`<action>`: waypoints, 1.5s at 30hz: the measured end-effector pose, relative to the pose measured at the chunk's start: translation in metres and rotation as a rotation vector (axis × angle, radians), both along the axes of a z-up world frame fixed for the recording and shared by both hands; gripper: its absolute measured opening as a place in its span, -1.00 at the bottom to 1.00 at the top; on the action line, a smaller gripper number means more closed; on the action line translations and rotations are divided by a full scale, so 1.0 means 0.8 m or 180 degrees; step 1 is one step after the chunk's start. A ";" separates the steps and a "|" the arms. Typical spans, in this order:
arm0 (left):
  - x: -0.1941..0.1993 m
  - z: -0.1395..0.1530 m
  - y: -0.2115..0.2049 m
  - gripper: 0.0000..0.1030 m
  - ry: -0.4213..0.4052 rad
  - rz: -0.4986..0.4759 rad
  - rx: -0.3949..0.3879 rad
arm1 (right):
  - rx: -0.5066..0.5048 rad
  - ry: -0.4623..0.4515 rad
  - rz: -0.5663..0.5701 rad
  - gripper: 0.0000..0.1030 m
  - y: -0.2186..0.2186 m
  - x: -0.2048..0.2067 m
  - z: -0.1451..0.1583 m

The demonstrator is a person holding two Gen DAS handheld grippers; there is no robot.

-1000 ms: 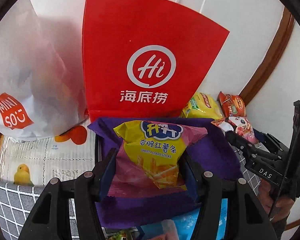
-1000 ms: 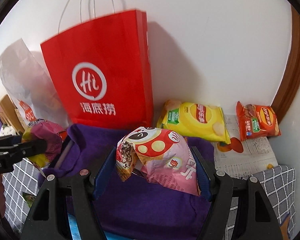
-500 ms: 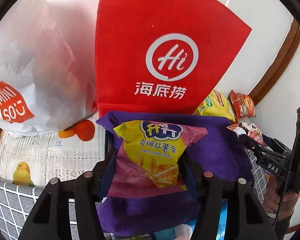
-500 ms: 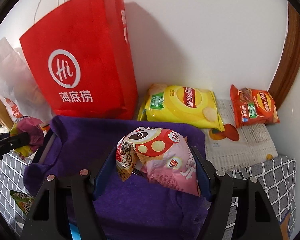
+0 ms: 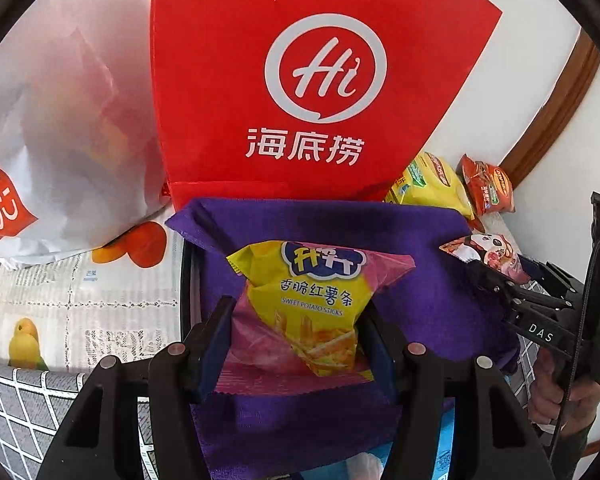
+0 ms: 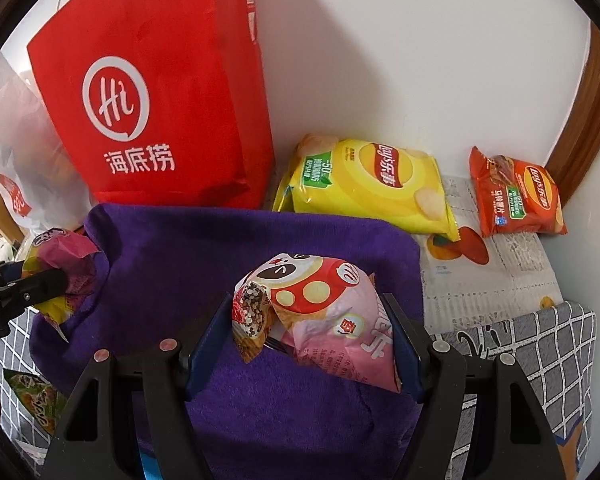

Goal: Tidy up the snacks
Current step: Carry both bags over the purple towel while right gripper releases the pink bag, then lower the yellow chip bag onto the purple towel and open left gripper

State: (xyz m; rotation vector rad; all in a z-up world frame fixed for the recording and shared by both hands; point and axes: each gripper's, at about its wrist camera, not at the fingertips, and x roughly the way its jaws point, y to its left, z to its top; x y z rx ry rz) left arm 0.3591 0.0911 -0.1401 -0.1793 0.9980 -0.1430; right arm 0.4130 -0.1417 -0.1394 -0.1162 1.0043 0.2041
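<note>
My left gripper (image 5: 296, 316) is shut on a yellow and pink sweet potato sticks bag (image 5: 312, 300), held above a purple cloth (image 5: 432, 240). My right gripper (image 6: 308, 316) is shut on a pink bag with a panda and mushroom print (image 6: 324, 312), held above the same purple cloth (image 6: 188, 248). Each gripper shows in the other view: the right one (image 5: 496, 276) at the right edge, the left one (image 6: 48, 276) at the left edge. A yellow Lay's bag (image 6: 368, 180) and an orange Lay's bag (image 6: 516, 196) lie by the wall.
A tall red paper bag (image 5: 300, 80) stands behind the cloth against the white wall. A white plastic Miniso bag (image 5: 52, 120) sits to its left. Newspaper (image 5: 80, 304) and a grey checked cloth (image 6: 540, 352) cover the surface. A green snack packet (image 6: 32, 400) lies at lower left.
Both grippers have moved forward toward the red bag and the wall, each still holding its snack bag. The red bag and the Lay's bags look larger and closer.
</note>
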 end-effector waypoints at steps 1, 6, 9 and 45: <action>0.001 -0.001 -0.001 0.13 0.0007 -0.0006 0.0002 | -0.0008 0.0010 0.0005 0.40 0.001 0.000 -0.002; 0.003 -0.007 -0.005 0.13 0.0055 -0.0040 0.0010 | -0.0064 0.0044 0.0023 0.40 0.006 0.001 -0.007; 0.006 -0.009 -0.010 0.14 0.0075 -0.0051 0.0004 | -0.0049 0.0047 0.0033 0.41 0.006 0.002 -0.006; -0.035 0.066 -0.018 0.50 -0.0486 -0.0201 -0.0004 | -0.0098 -0.0364 -0.0247 0.79 0.006 -0.052 0.086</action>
